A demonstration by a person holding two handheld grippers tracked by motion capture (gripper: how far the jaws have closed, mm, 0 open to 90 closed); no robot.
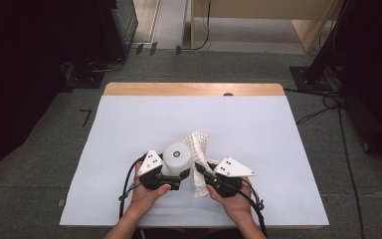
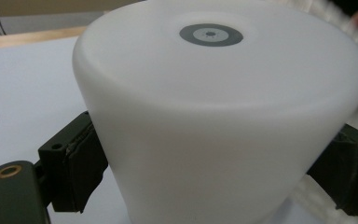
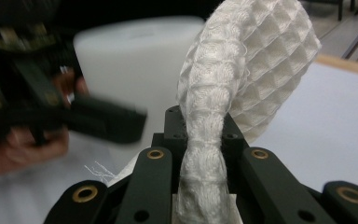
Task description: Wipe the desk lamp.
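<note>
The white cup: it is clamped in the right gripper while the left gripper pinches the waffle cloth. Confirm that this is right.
Not quite: the grippers are swapped. The left gripper is clamped on the white cup, as the left gripper view shows, its pads on both sides of the cup. The right gripper pinches the waffle cloth, as the right gripper view shows.

High view: above person's edge of table (image 1: 129, 129), looking forward and down, far off. Left gripper view: very near white cup (image 2: 219, 121). Right gripper view: close on waffle cloth (image 3: 242, 70) (cup (image 3: 130, 60) behind, shared with both others)
</note>
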